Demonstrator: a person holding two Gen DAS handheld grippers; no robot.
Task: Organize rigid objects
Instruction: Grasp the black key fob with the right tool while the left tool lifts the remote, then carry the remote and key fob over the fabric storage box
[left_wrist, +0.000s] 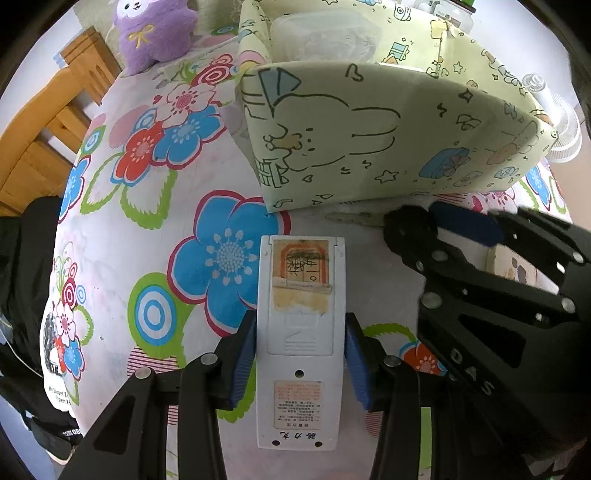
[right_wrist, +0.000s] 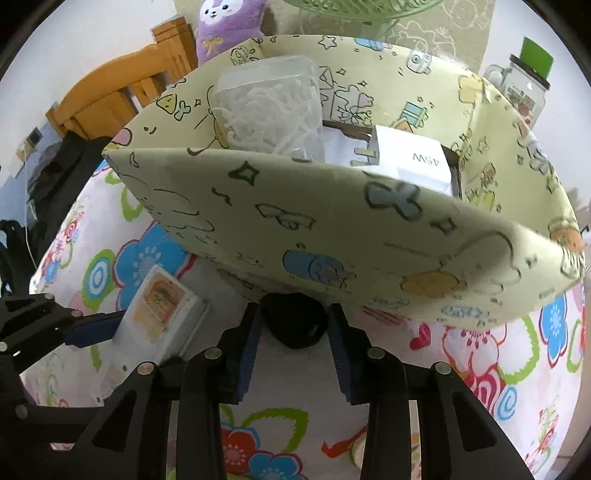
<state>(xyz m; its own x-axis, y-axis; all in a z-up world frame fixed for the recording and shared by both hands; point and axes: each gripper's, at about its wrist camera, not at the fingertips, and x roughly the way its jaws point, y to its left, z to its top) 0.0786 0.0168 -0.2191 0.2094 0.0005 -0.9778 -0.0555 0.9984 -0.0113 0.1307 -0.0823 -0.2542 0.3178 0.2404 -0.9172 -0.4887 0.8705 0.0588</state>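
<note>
Remote control (left_wrist: 301, 328), white and lying back side up on the flowered tablecloth (left_wrist: 122, 221), is clamped between the left gripper's (left_wrist: 301, 363) blue pads. Just to its right, the right gripper (right_wrist: 293, 354) has its jaws around a black key head (right_wrist: 295, 325); whether the pads press it I cannot tell. Already inside the cartoon-print storage box (right_wrist: 332, 229) at the far side are a clear plastic container (right_wrist: 273, 110) and a white carton (right_wrist: 410, 158), so two items seem left. Beyond stand a wooden chair (left_wrist: 48, 125) and a purple plush toy (left_wrist: 155, 29).
</note>
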